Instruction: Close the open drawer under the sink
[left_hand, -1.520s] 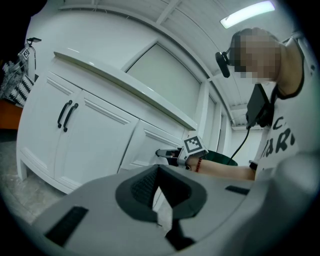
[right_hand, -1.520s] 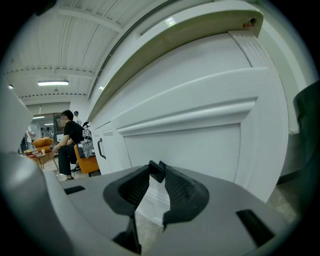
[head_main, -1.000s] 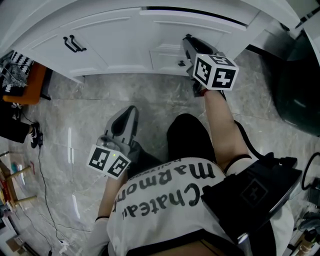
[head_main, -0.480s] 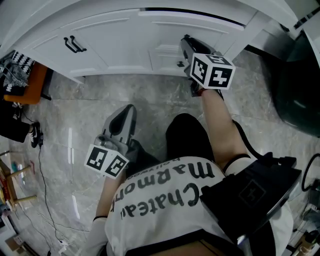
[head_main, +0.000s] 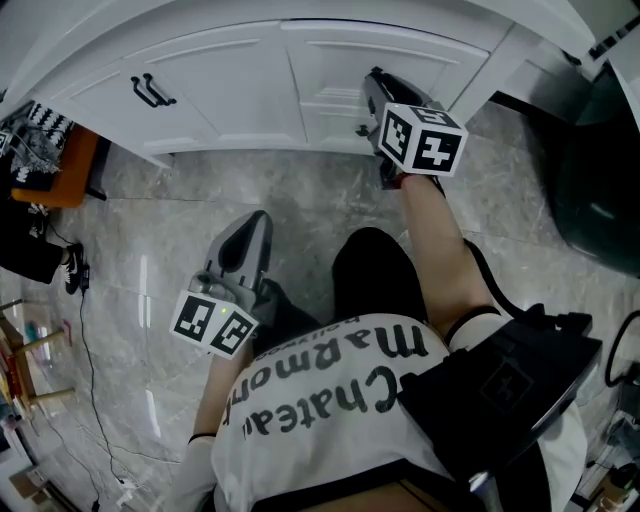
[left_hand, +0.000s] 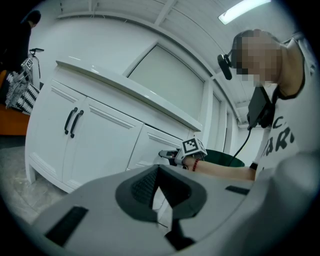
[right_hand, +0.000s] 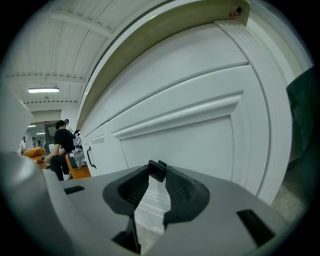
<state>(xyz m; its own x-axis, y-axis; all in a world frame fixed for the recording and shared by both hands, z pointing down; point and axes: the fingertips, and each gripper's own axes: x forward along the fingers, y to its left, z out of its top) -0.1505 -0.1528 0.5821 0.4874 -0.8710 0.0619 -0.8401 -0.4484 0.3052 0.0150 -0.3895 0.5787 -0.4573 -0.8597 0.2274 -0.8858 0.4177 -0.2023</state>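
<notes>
The white drawer front (head_main: 335, 70) under the sink lies flush with the cabinet. No dark gap shows along its top edge. My right gripper (head_main: 374, 78) is up against this front. In the right gripper view its fingertips (right_hand: 156, 172) sit on either side of the small black drawer handle (right_hand: 156, 169), and the jaws are opening. My left gripper (head_main: 262, 218) hangs over the floor, well back from the cabinet and level. It is shut with nothing in it (left_hand: 159, 169).
Left of the drawer are two white doors with black bar handles (head_main: 150, 90). An orange seat with a patterned bag (head_main: 45, 165) stands at the far left. A dark green bin (head_main: 600, 170) is on the right. A thin cable (head_main: 85, 330) runs across the marble floor.
The dark gap above the drawer front has closed as the front went in flush. My right gripper shifted slightly toward the cabinet. The left gripper stayed put.
</notes>
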